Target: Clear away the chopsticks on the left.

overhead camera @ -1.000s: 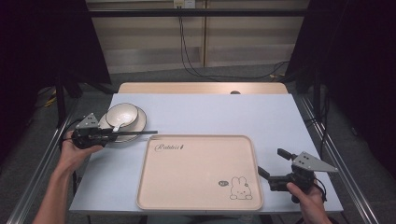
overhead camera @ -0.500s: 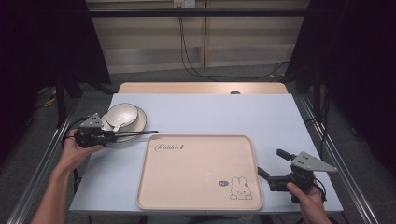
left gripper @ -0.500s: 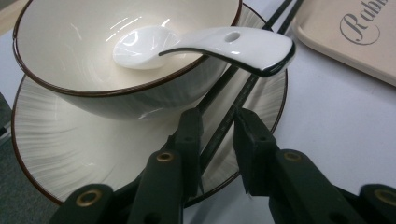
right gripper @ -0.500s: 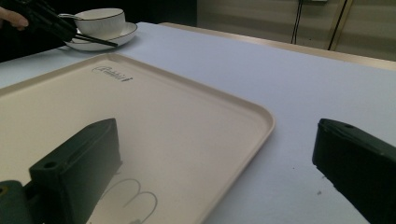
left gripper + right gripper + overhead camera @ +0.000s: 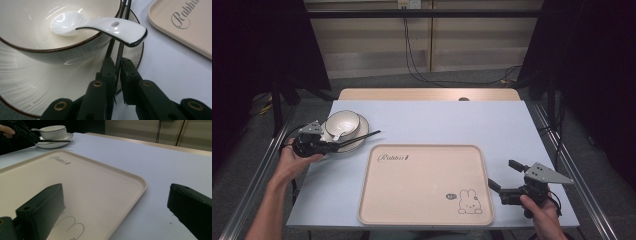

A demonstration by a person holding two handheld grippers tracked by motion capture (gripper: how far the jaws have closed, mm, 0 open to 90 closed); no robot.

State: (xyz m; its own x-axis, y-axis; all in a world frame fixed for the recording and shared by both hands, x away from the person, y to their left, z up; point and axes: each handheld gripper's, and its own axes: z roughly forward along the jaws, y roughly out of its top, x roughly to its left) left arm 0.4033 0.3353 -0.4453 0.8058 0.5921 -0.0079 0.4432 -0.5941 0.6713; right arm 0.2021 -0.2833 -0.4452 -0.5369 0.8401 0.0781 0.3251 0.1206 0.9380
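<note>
A white bowl [image 5: 342,124] with a dark rim stands on a matching plate [image 5: 362,131] at the table's left. A white spoon [image 5: 100,25] rests in the bowl [image 5: 25,22], its handle over the rim. Two dark chopsticks [image 5: 362,137] lie across the plate [image 5: 37,92] and point right. My left gripper [image 5: 334,146] has just been closing, and its jaws now pinch the chopsticks [image 5: 120,48] near their end. My right gripper [image 5: 503,174] rests open at the front right beside the beige tray [image 5: 422,185], with nothing between its jaws.
The tray [image 5: 87,182] bears a rabbit drawing and script lettering and lies at the front middle. A wooden strip runs along the table's far edge [image 5: 427,94]. Metal rails flank both sides. Cables hang at the back.
The left gripper's jaws have drawn together on the chopsticks at the plate. Both hands stay where they were, and the right gripper is unchanged.
</note>
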